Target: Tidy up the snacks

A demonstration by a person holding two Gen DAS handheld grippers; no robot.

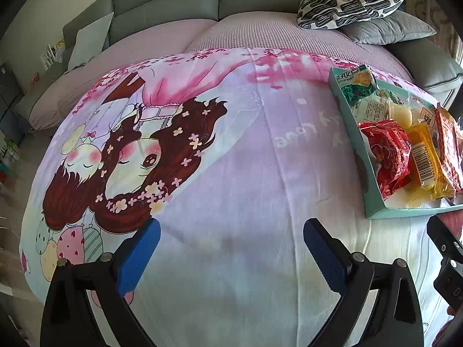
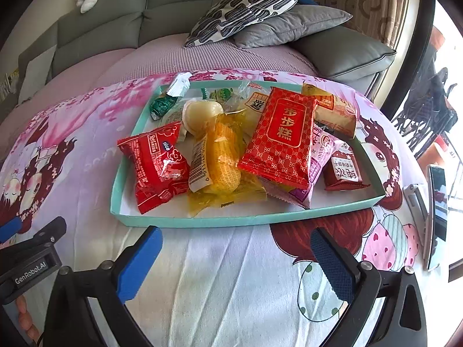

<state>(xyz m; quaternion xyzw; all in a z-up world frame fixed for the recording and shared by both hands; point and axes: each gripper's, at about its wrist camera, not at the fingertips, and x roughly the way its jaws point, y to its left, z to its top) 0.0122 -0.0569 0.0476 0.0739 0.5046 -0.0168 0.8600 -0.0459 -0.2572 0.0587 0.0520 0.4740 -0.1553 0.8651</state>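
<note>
I have both claws hovering over the cartoon-print cloth [image 2: 220, 274] that covers the bench, and neither one holds anything. My left claw [image 1: 231, 248] has its blue pads spread wide apart above the bare middle of the cloth. My right claw [image 2: 235, 256] is likewise spread wide, its tips just short of the near wall of the teal tray [image 2: 202, 221].

The tray sits toward the bench's far right part, close to the edge that meets the grey sofa [image 2: 347, 49]. All the snacks I can see lie heaped inside it. A red biscuit packet [image 2: 157, 167] rests in the near left corner, leaning over the left wall. Beside it lies a yellow corn packet [image 2: 222, 159], with a pale round sweet [image 2: 199, 112] touching its far end. A red cake packet [image 2: 282, 138] with gold lettering lies on top of a pink packet [image 2: 321, 156]. A small dark red packet [image 2: 343, 173] sits near the right wall, and a green wrapped candy [image 2: 162, 105] is in the far left corner.

A phone [image 2: 437, 214] stands off the right edge.
</note>
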